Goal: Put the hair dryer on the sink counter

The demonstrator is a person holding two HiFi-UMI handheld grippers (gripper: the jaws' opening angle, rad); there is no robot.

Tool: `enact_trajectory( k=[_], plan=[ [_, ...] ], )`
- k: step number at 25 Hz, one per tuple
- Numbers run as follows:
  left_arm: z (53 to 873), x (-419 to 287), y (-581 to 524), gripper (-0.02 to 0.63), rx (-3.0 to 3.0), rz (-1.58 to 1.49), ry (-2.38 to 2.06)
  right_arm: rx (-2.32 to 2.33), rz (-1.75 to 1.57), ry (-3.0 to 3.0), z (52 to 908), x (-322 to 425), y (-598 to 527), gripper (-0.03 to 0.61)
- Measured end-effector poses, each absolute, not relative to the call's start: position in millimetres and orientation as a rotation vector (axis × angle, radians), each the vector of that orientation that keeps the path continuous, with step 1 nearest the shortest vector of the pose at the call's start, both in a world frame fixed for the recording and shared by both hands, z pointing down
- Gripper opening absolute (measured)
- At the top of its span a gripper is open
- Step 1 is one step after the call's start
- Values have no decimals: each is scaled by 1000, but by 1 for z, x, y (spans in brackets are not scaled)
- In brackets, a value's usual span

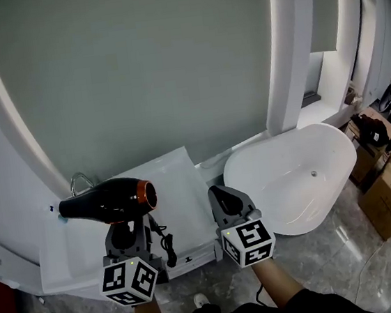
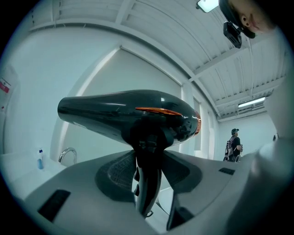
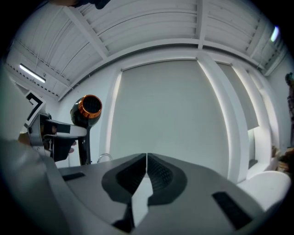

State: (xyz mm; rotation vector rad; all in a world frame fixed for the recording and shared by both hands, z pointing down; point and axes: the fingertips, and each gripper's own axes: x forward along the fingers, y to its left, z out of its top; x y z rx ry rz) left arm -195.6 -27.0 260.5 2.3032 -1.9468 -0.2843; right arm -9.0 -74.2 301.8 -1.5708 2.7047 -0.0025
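head view: left tool holds dryer by its handle over the worktop, near the faucet; right tool just beside | left gripper view: jaws clamped on the handle; a far person shows only here | right gripper view: jaws pressed together, nothing between; the dryer's orange ring seen face-on.

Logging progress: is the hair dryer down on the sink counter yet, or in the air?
In the air: the left tool grips the hair dryer by its handle, above the sink counter.
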Motion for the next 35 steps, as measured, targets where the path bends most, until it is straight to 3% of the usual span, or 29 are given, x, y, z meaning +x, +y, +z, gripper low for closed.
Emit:
enact_trajectory(
  k=[11, 35],
  plan=[
    [263, -210, -79, 173, 2342, -285, -1843, -1629, -31, 2667, 309, -34, -125, 21],
    [301, -144, -153, 172, 2167, -239, -1949, -1474, -89, 2814, 334, 23, -210, 22]
  ],
)
